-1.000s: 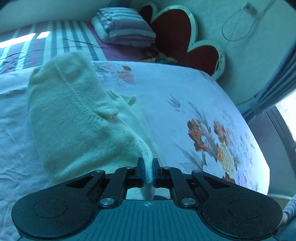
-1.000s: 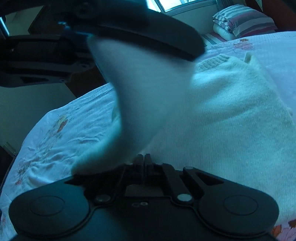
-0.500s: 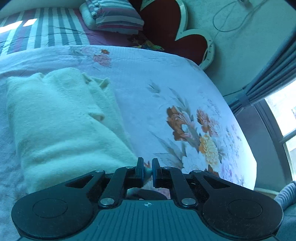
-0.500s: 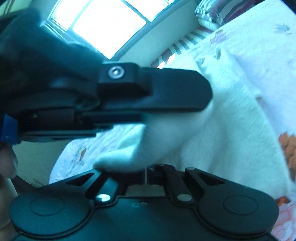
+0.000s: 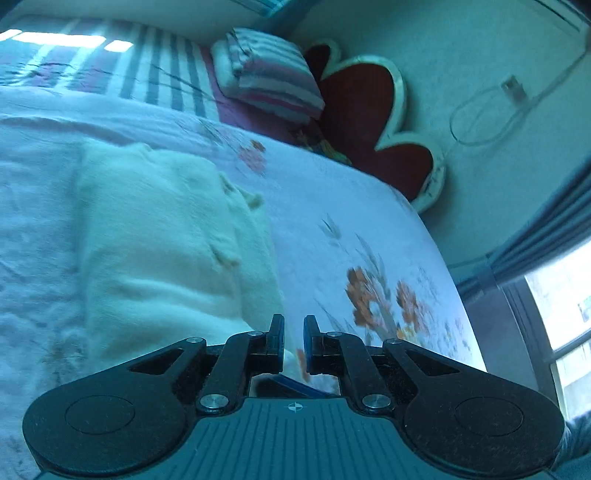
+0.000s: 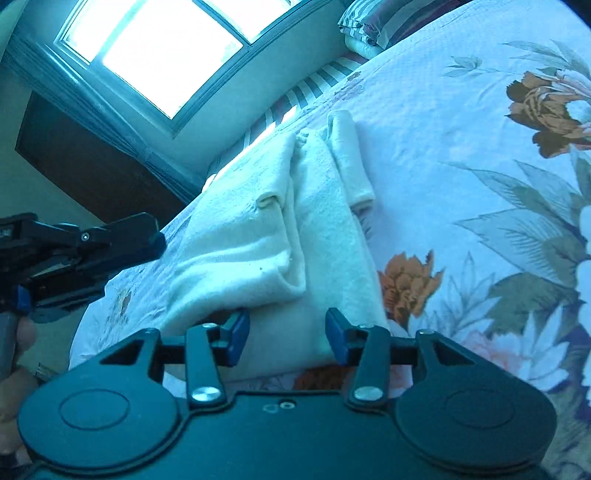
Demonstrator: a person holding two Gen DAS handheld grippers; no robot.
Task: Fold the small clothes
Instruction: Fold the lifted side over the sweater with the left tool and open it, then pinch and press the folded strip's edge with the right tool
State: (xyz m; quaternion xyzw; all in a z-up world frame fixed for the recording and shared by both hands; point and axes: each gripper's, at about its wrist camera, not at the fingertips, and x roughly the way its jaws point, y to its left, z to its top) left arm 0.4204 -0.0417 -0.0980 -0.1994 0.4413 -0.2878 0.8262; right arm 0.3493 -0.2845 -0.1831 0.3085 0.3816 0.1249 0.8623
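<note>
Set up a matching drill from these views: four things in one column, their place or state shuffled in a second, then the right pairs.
1. cream garment
2. striped pillow
3. right gripper
4. heart-shaped headboard

A. against the wall
B. folded on the floral bedspread
C. jaws opening, nothing pinched
D. at the head of the bed

Pairs: 1-B, 2-D, 3-C, 4-A

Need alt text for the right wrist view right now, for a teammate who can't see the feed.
A cream knit garment, folded lengthwise, lies on a floral bedspread just beyond the right gripper, whose blue-padded fingers are opening with nothing pinched between them. The left gripper pokes in from the left; a bright window and striped pillow sit behind.
</note>
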